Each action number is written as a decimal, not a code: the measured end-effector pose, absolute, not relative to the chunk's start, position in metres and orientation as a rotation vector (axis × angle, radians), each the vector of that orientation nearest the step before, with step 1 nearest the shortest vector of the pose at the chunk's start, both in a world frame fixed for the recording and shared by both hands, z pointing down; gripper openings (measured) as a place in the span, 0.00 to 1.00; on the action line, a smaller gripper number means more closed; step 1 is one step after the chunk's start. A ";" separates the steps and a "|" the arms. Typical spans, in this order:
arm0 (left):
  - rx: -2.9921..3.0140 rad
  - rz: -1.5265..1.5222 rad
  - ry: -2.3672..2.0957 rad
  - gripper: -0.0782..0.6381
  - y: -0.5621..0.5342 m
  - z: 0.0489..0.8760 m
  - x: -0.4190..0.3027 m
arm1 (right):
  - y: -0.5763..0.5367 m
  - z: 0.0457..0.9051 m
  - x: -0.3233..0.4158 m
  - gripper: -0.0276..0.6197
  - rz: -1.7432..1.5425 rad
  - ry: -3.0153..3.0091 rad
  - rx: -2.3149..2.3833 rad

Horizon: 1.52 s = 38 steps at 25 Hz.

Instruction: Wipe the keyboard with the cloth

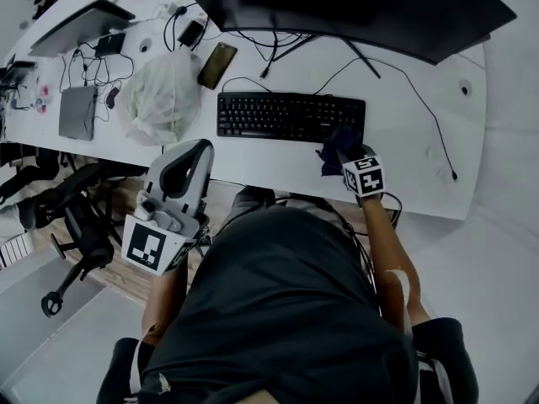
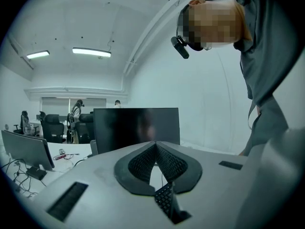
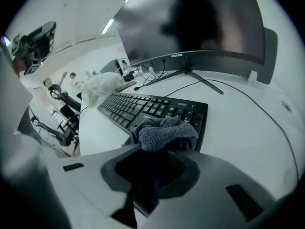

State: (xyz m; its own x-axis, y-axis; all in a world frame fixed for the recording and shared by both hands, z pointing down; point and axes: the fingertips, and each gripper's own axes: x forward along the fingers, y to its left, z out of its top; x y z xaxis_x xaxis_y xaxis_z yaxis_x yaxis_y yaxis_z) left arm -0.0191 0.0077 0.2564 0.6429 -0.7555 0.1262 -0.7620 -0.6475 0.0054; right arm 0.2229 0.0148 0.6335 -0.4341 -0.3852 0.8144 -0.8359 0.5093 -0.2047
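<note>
At the keyboard [image 1: 278, 116], right end: right gripper [image 1: 344, 156] with cloth [image 3: 164, 132]
Its jaws pinch the cloth; left gripper [image 2: 155, 144] (jaws together) hovers aside.

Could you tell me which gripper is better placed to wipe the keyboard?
Right: the right gripper is shut on the dark grey cloth at the black keyboard; the left gripper is shut, empty, farther back.

Cool, even light fills all 3 views. In the left gripper view, 2 strip lights [image 2: 91, 52] glow above and left of the monitor [image 2: 136, 128], whose dark screen shows faint reflections. Both gripper views bulge, with black corners. The keyboard [image 3: 152, 111] before the monitor is sharp. The head view darkens well below the monitor.
</note>
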 end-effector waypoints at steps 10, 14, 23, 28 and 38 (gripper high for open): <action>2.782 0.264 -1.230 0.12 -0.007 0.269 0.001 | -0.013 0.634 0.217 0.16 0.874 -2.029 1.026; 2.758 0.247 -1.218 0.12 -0.014 0.277 -0.001 | -0.001 0.627 0.211 0.16 0.730 -2.045 0.939; 2.790 0.286 -1.158 0.12 -0.023 0.270 0.019 | -0.006 0.629 0.213 0.16 0.807 -2.017 1.015; 2.759 0.235 -1.161 0.12 -0.026 0.279 0.009 | -0.019 0.625 0.200 0.16 0.676 -2.009 0.868; 2.724 0.264 -1.196 0.12 -0.016 0.281 -0.006 | 0.025 0.642 0.173 0.16 0.476 -1.924 0.615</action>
State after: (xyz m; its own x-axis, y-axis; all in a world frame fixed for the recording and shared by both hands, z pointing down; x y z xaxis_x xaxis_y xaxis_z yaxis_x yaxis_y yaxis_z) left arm -0.0063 -0.0160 0.2808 0.6659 -0.7122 0.2221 -0.7394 -0.6696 0.0701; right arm 0.1728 0.0251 0.6416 -0.3530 -0.2071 0.9124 -0.6086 0.7916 -0.0557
